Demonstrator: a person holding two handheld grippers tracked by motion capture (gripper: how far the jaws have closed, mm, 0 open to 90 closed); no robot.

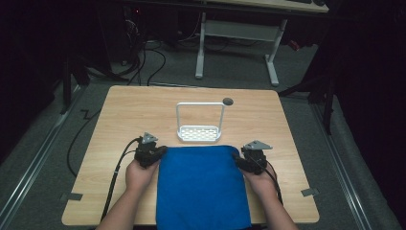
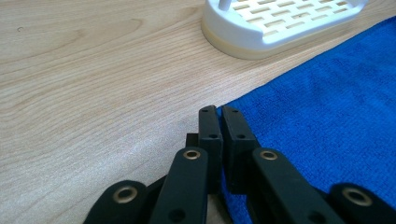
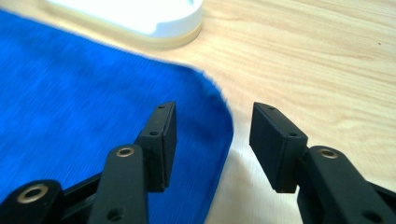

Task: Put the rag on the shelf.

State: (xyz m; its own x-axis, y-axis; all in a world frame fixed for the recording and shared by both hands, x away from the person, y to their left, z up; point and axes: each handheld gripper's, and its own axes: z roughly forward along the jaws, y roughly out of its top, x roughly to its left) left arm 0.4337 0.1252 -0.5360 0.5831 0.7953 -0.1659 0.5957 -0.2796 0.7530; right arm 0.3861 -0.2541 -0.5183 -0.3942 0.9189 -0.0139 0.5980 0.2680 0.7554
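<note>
A blue towel [image 1: 201, 187] lies flat on the wooden table [image 1: 129, 110], and its near edge hangs over the table's front. My left gripper [image 1: 161, 151] sits at the towel's far-left corner. In the left gripper view its jaws [image 2: 219, 112] are pressed together, with the towel's edge [image 2: 336, 121] running in between them. My right gripper [image 1: 237, 157] is at the far-right corner and stands open [image 3: 212, 114]. One of its jaws is over the towel [image 3: 70, 93] and the other is over bare wood.
A white slotted rack [image 1: 199, 133] with a tall loop handle stands just beyond the towel, close to both grippers [image 2: 280, 23] [image 3: 140, 18]. A dark round hole [image 1: 228, 101] marks the table farther back. Another desk's white legs [image 1: 200, 48] and cables are on the floor behind.
</note>
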